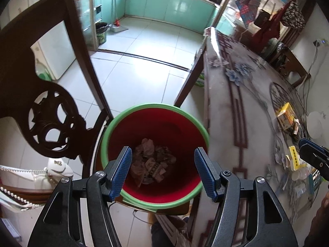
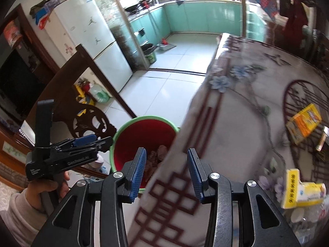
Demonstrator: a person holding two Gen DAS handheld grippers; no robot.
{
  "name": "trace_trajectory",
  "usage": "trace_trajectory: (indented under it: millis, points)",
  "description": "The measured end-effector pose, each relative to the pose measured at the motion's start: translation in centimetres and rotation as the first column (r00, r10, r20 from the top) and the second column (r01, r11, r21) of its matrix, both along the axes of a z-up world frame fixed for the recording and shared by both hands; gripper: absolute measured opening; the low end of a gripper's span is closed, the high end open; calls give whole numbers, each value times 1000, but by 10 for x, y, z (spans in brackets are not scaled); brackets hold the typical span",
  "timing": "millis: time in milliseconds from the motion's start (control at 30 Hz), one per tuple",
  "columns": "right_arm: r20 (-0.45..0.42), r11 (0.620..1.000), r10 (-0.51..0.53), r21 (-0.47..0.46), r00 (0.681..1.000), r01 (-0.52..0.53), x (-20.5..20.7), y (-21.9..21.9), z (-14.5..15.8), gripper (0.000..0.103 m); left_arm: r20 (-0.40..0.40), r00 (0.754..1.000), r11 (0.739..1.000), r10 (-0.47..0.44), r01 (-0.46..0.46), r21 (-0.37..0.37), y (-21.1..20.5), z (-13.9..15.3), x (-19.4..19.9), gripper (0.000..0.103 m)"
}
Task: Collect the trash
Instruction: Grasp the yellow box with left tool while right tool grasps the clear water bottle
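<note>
A red bin with a green rim (image 1: 107, 140) stands on a chair seat beside the table; crumpled trash (image 1: 152, 162) lies in its bottom. It also shows in the right wrist view (image 2: 127, 142). My left gripper (image 1: 162, 173) is open and empty, right above the bin's mouth. My right gripper (image 2: 166, 170) is open and empty over the table's left edge. On the table lie an orange-yellow box (image 2: 304, 121), a yellow carton (image 2: 302, 189) and small white scraps (image 2: 298, 214).
A dark carved wooden chair (image 1: 47, 94) stands left of the bin. The table with a patterned cloth (image 1: 246, 103) fills the right. A tiled floor leads to a kitchen with a black bin (image 1: 101, 32). A white fridge (image 2: 90, 47) stands at the left.
</note>
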State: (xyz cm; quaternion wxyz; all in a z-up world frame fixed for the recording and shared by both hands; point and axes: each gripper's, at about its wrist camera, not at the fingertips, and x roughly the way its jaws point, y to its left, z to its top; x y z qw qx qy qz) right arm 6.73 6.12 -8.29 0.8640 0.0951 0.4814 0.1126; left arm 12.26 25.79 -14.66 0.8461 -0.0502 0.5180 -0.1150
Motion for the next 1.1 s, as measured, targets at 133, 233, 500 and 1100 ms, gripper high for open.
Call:
trace_trajectory:
  millis: [133,233,500,1100]
  points:
    - [7,998,-60,-2,998,60,-17,-26,5,40,23,999,999,-42,42,0,-17,7,-6,62]
    - [5,994,-110,-4,994,110,-33,-49,6,43,36,997,997,-74,74,-6,-30,12,-11,63]
    - [-16,961,-274,-40,962,273,-79,-129,5,44,37,985,986,-167,167,-3,-74,16,-26,64]
    - [-95,973,-161,-182,982,142,-107,-324,2,49,158,859,869,-486,494,-13,-247,47,-77,76]
